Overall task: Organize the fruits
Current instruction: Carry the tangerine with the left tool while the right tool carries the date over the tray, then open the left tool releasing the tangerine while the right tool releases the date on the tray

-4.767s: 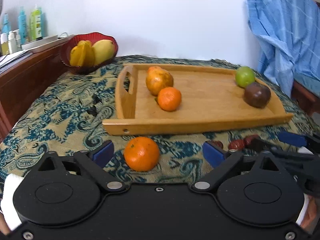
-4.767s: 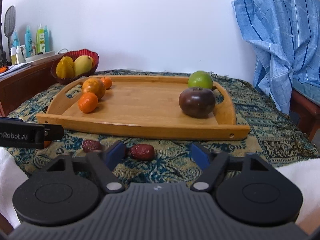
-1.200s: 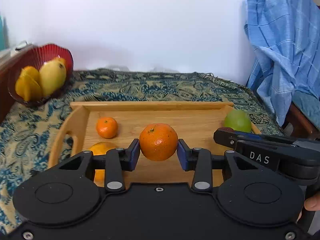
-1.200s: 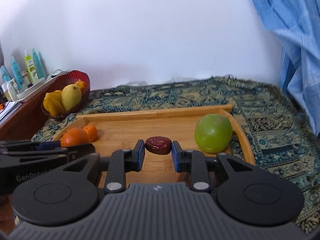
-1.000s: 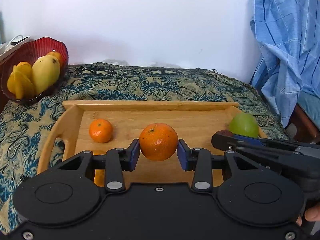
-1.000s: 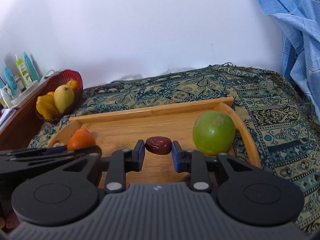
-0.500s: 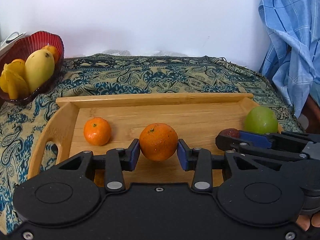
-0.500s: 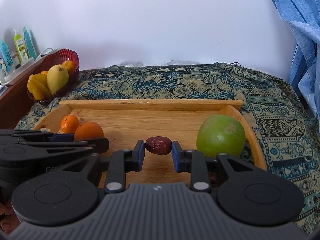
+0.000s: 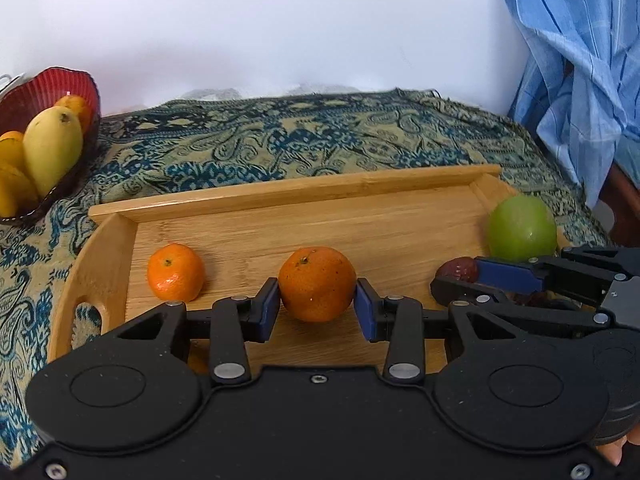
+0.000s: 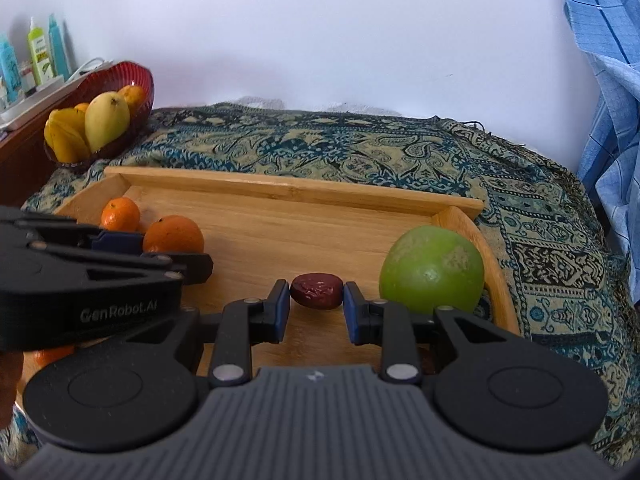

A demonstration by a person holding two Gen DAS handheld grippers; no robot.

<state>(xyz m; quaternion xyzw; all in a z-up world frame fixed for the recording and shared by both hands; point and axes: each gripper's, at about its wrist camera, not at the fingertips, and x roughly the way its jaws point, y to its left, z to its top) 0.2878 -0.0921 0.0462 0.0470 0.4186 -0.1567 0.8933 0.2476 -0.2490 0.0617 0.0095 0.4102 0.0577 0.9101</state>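
Orange (image 9: 317, 284) pinched in left hand-held gripper (image 9: 316, 310), red date (image 10: 317, 290) in right hand-held gripper (image 10: 314, 310).

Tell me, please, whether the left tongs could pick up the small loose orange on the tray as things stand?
Probably not yet: the left tongs are shut on a bigger orange. The small orange lies uncovered on the wooden tray, so the path looks free after release.

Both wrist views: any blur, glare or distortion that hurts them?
Left wrist view: sharp, soft even light; the wooden tray rim bows from fisheye, and the orange in the left gripper is crisp. Right wrist view: equally sharp; faint sheen on the green fruit, dark vignette in the corners.
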